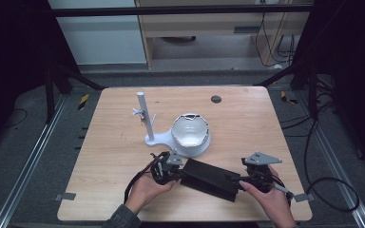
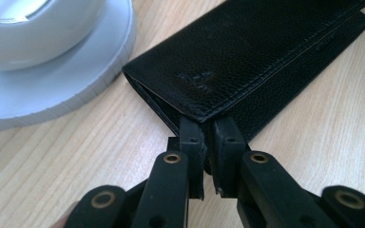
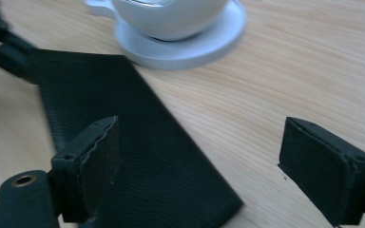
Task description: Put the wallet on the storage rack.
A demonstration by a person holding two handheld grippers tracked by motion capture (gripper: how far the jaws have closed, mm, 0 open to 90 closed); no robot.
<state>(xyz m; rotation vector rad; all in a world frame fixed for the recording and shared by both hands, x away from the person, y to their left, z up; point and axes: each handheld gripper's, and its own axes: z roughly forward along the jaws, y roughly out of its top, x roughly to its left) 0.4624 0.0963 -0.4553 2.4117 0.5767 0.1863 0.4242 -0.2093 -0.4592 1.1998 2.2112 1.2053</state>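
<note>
The black leather wallet [image 1: 210, 178] is lain near the table's [image 1: 247, 118] front edge, one corner pinched by the left gripper [image 2: 208, 142]; the right gripper [image 3: 218, 156], jaws wide, is best closed squarely over the opposite end

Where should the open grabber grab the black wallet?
Probably the free short end of the black wallet. The left gripper already pinches the opposite end, and the right gripper is open right over it. The wallet lies flat, so slide one jaw under the edge, one on top.
</note>
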